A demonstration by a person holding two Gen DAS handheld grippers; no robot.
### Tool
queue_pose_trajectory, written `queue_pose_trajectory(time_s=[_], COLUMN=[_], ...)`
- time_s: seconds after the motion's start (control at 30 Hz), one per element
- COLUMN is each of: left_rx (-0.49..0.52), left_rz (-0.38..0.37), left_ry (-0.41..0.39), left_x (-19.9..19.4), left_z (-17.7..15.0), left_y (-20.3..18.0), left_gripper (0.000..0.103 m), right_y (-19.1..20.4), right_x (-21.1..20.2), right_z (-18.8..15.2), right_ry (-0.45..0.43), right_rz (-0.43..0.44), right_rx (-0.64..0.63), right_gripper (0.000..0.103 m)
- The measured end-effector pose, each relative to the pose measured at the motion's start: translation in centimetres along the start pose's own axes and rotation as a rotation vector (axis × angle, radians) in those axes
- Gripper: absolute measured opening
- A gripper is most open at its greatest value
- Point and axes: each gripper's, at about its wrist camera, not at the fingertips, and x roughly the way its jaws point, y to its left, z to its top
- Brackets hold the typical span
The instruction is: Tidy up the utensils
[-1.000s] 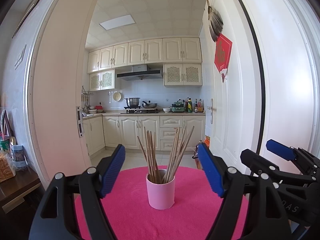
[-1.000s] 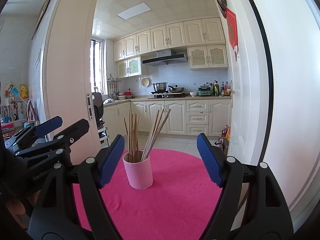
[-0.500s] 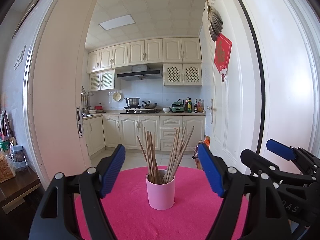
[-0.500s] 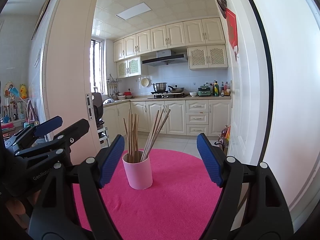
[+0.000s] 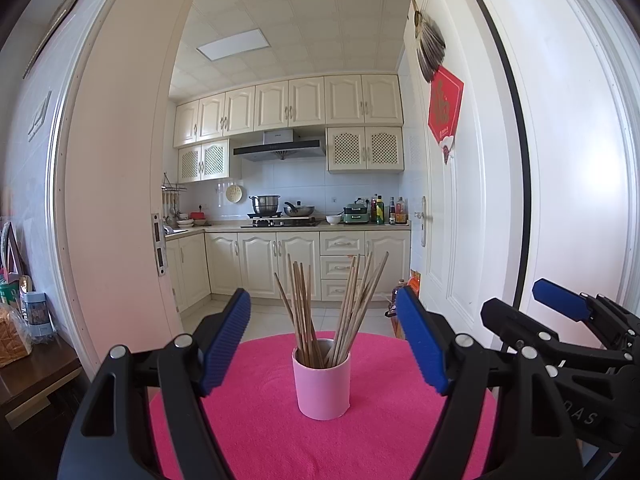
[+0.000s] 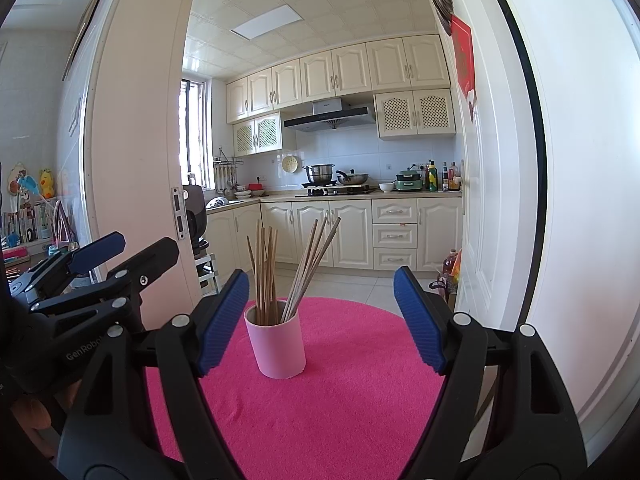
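One pink cup [image 5: 321, 385], two grippers [image 5: 322, 346]

pink cup [image 5: 321, 384] of chopsticks [image 5: 332, 312] mid-table, bare pink cloth [image 5: 260, 432] around

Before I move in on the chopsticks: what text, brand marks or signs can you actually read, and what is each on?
"GenRobo", cut off by the right tool's finger: on the left tool body.
"OAS", partial: on the right tool body.
Red door hanging: gold character, unreadable.
Range hood badge: too small.
Counter bottles: labels blurred.

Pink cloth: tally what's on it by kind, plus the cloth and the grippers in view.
Pink cup: 1
Chopstick bunches: 2, one leaning left, one leaning right; single sticks overlap, uncountable
Pink cloth: 1
Grippers: 2, left gripper, right gripper
Total: 6
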Motion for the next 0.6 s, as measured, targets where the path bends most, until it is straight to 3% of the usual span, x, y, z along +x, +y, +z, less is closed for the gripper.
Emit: queue_pose_trajectory(time_s=[0.6], left_rx=[0.000], left_rz=[-0.002], left_ry=[0.003], left_x=[0.11], left_z=[-0.09], left_y=[0.06], left_gripper=[0.074], right_y=[0.11], right_x=[0.10], right_z=[-0.31], right_ry=[0.002], right_rz=[-0.001], right_rx=[0.002], right_gripper=[0.075])
